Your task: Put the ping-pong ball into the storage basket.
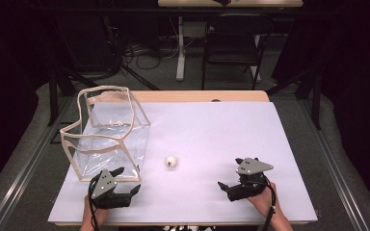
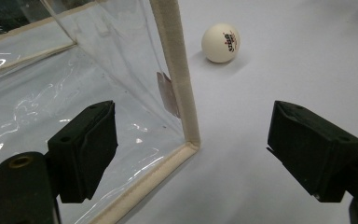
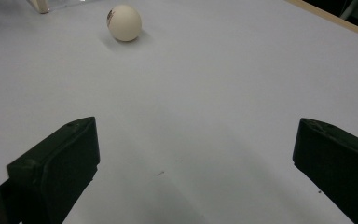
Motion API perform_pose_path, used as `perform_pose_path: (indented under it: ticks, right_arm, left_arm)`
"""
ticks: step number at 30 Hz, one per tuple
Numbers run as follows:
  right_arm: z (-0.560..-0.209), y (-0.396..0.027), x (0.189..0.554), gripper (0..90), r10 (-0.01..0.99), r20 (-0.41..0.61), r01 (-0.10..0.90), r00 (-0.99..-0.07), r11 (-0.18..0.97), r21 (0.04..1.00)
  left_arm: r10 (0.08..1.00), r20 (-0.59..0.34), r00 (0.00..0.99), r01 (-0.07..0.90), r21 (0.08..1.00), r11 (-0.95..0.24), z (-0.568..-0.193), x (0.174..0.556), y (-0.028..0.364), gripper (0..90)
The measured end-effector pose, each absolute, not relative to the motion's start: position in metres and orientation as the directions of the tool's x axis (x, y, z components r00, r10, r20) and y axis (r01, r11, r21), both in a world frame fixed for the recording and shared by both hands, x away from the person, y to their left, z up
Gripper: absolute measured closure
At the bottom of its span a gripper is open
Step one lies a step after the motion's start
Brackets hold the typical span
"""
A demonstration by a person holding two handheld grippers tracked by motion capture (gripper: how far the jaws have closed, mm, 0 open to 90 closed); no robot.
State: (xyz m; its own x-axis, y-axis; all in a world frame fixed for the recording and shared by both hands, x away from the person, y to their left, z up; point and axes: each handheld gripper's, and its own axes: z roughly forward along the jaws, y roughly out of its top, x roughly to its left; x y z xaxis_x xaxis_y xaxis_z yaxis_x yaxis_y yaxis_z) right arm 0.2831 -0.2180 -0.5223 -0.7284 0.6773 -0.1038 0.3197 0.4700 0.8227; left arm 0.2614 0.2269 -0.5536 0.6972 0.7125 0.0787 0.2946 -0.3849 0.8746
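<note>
Lying on the white sheet (image 1: pixel 212 130) that covers the table (image 1: pixel 197 96), a white table tennis ball (image 1: pixel 171 161) with a small printed mark rests in the open, a little left of the middle and toward the near side. Nothing touches it.

The left tool (image 1: pixel 124 180) is held low at the near left, its jaws wide apart and holding nothing. In the left gripper view the ball (image 2: pixel 221 43) is seen beyond the jaws, to the far right. A clear plastic bag (image 1: pixel 107 132) with beige fabric edging stands at the left of the table, its open mouth up and its walls a little crumpled. Its near right corner edge (image 2: pixel 177 74) rises between the two jaws of the left tool in that view, so this corner stands partly in the way between the tool and the ball. The ball is just beside the bag but apart from it.

The right tool (image 1: pixel 231 174) is at the near right, also with jaws wide apart and empty. In the right gripper view the ball (image 3: pixel 124 22) lies far ahead, with only bare white sheet between.

Behind the table a dark folding chair (image 1: pixel 233 45), a white table leg (image 1: pixel 180 48) and some cables (image 1: pixel 144 50) are on the grey floor.
</note>
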Motion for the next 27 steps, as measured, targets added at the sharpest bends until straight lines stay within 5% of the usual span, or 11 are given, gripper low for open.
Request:
perform_pose_path:
  ticks: [27]
  right_arm:
    - [-0.519,-0.192,0.303,0.5,0.632,-0.114,0.313,-0.767,0.522,0.793]
  left_arm:
    - [0.709,0.085,0.7,0.289,0.874,-0.391,-0.554,0.262,0.227,16.2]
